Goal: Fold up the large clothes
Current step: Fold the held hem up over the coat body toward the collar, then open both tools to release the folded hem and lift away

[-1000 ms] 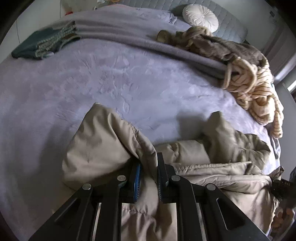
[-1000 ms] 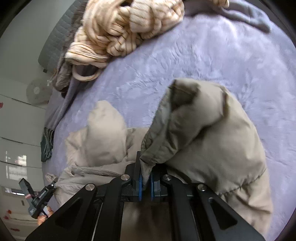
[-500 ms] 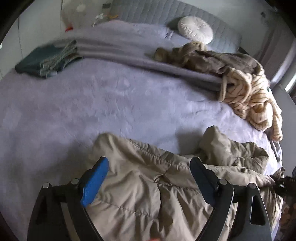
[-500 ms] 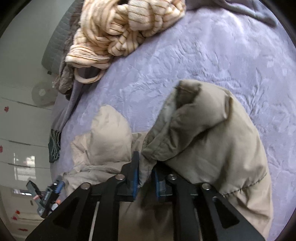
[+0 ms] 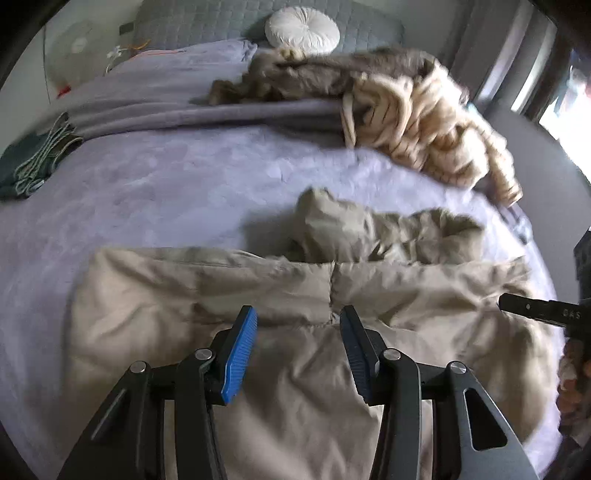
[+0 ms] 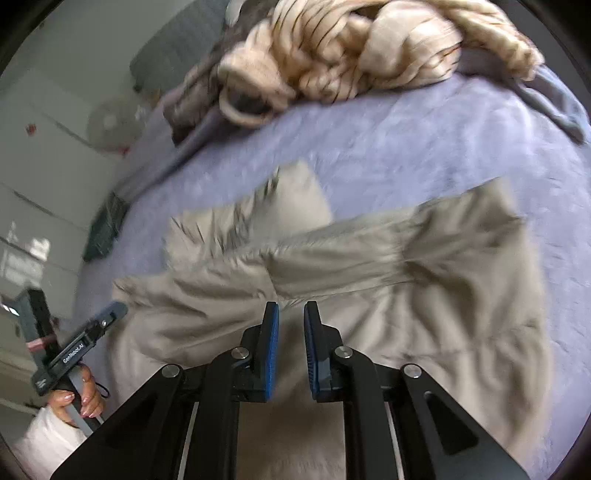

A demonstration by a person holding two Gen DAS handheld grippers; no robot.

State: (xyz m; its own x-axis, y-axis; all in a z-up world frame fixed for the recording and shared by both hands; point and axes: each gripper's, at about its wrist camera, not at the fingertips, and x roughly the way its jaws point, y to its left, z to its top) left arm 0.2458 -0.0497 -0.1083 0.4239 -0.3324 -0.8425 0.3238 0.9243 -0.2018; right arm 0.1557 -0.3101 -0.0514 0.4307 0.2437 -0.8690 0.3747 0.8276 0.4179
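Beige padded jacket (image 5: 280, 295) spread on the lilac bed cover (image 5: 155, 184), lying flat and rumpled, one crumpled part (image 5: 369, 229) bunched along its far edge, toward the headboard. In the right wrist view, same jacket (image 6: 406, 280) with a wide flap folded across its body.

Left gripper (image 5: 297, 332) above the jacket's near half — jaws apart and closing, blue pads (image 5: 240, 354) clear of the fabric, nothing between them. Right gripper (image 6: 291, 325) likewise over the jacket, jaws a narrow gap apart and closing, nothing pinched; cloth visible only below the gap.

Beyond the jacket, at the far side of the bed cover: striped cream garment (image 5: 428, 136) heaped beside a brown one (image 5: 325, 74). Round white cushion (image 5: 302, 31) behind these, against the grey quilted headboard (image 5: 192, 18). Dark green folded item (image 5: 26, 162) at the cover's left edge, well apart from the jacket.

Left hand (image 6: 79, 402), seen from the right wrist view, wrapped round its gripper handle beside the jacket's left edge. Both views blurred.
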